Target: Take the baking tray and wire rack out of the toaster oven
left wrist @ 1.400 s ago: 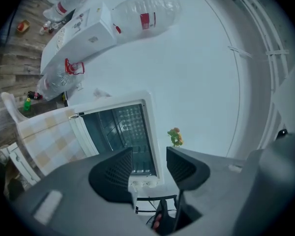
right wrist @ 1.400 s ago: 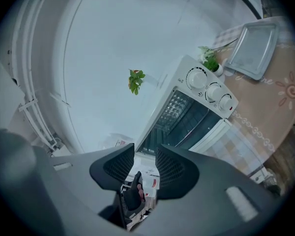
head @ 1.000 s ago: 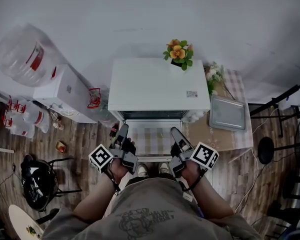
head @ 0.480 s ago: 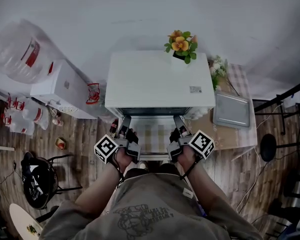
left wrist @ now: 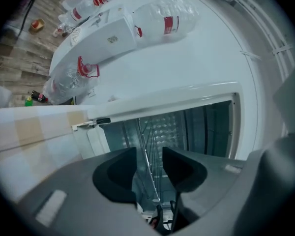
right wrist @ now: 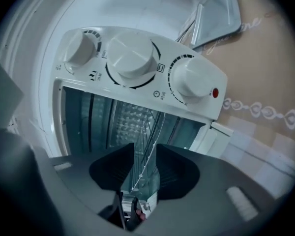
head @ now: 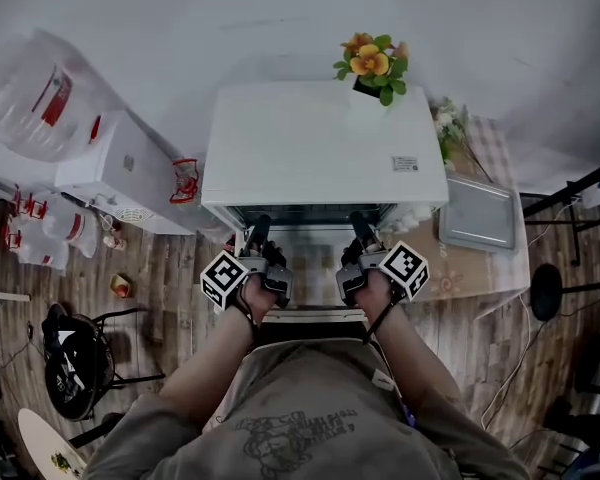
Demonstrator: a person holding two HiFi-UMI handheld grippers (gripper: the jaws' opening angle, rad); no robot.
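Observation:
The white toaster oven [head: 320, 148] stands with its door [head: 305, 278] folded down toward me. Both grippers reach into its mouth. My left gripper [head: 258, 230] is open, and the wire rack [left wrist: 145, 141] runs edge-on through the gap of that left gripper [left wrist: 148, 156] without the pads pressing on it. My right gripper [head: 360, 226] is open too; the wire rack [right wrist: 147, 132] passes between the pads of the right gripper [right wrist: 145, 151], whose jaws have just been opening a little. The grey baking tray [head: 478, 213] lies on the table right of the oven; the tray [right wrist: 216, 11] also shows above the knobs.
A flower pot [head: 372, 63] sits on the oven's top. Three white knobs [right wrist: 130, 58] line the oven's right side. A water dispenser [head: 110, 168] with a big bottle [head: 30, 93] stands left. A chair [head: 75, 363] and black stands [head: 570, 198] flank the table [head: 460, 268].
Both grippers have moved forward from over the open door into the oven's mouth, side by side. The baking tray on the table has not moved.

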